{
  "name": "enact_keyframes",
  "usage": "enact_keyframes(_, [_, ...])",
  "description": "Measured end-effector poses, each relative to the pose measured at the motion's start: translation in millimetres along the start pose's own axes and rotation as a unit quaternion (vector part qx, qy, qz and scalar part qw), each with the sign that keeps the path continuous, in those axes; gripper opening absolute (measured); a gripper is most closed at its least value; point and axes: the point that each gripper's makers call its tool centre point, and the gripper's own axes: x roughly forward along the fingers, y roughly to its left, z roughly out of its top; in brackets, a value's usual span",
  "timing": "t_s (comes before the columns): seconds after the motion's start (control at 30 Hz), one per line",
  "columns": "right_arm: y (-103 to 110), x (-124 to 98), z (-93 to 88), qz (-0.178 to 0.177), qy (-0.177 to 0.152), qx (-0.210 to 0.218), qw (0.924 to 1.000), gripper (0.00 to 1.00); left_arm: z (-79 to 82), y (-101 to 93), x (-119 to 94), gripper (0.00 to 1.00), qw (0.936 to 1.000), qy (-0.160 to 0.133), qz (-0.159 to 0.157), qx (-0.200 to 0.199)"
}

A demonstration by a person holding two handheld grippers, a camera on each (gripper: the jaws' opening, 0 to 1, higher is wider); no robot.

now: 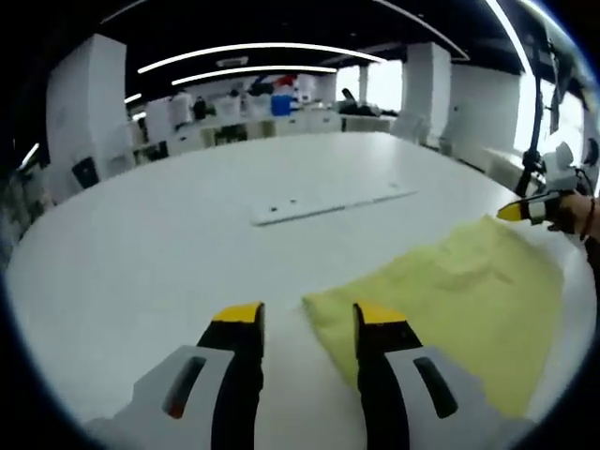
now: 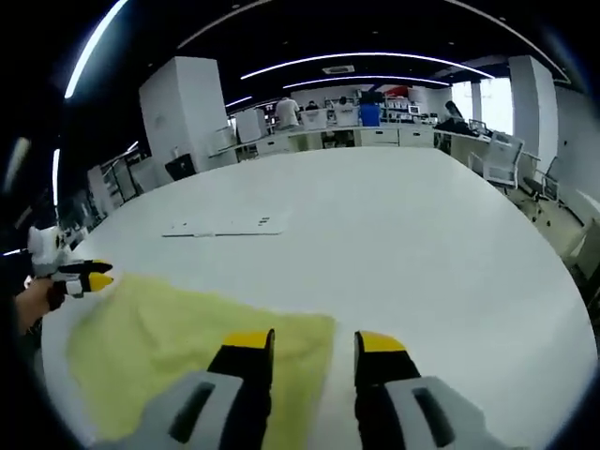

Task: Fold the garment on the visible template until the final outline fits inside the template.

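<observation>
Left gripper view, left to right: big white table (image 1: 169, 244), smooth and matte, with a rounded far edge. The left gripper (image 1: 309, 319) rises from the bottom, grey body with black fingers and yellow tips. Jaws are spread with a clear gap and nothing between them; bare table shows through the gap. The right-hand finger sits over the near corner of the yellow garment (image 1: 450, 300), so that corner is partly hidden. Can't tell whether the finger touches the cloth.

The garment lies flat on the table at right. It's soft pale-yellow fabric, roughly rectangular, with mild wrinkles. Its lower right runs out of view.

Beyond it lies a flat white strip (image 1: 328, 204), long and thin with a few small holes, well apart from the cloth. Can't tell what it's made of.

Far right: the right gripper (image 1: 525, 212) comes in at the garment's far corner, held by a hand (image 1: 574, 214). Only its yellow tip and part of its body show.

Right gripper view, left to right: the left gripper (image 2: 89, 278) sits at the garment's (image 2: 178, 347) left edge, too small to read its jaws. The right gripper (image 2: 312, 342) has its jaws apart and empty. Its left finger overlaps the cloth's right edge; its right finger is over bare table (image 2: 422, 244).

The white strip (image 2: 225, 226) lies further back. The background office is blurred.
</observation>
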Motion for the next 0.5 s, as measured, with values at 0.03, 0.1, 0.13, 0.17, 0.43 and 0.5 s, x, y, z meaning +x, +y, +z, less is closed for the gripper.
enact_keyframes(0.03, [1,-1,0.8,0.003,0.000,-0.002,1.0000,0.36,1.5,-3.9,-1,0.37,1.0000,-0.001,-0.003,0.000])
enact_keyframes(0.1, [14,-14,-1.4,0.011,0.002,-0.001,0.9999,0.39,3.8,-2.5,-5,0.39,0.9999,-0.005,-0.009,-0.003])
enact_keyframes(0.13, [17,-18,-1.8,0.014,0.003,-0.001,0.9999,0.41,5.1,-3.0,-7,0.40,0.9999,-0.007,-0.013,-0.006])
enact_keyframes(0.17, [19,-20,-2.1,0.020,0.006,0.001,0.9998,0.42,6.6,-6.4,-12,0.42,0.9997,-0.011,-0.017,-0.011])
enact_keyframes(0.43, [38,-40,-3.6,0.059,0.019,-0.007,0.9980,0.60,17.8,-20.0,-40,0.54,0.9979,-0.032,-0.049,-0.028])
enact_keyframes(0.5, [42,-43,-5.8,0.072,0.028,-0.009,0.9970,0.65,17.8,-21.8,-45,0.56,0.9976,-0.034,-0.055,-0.025])
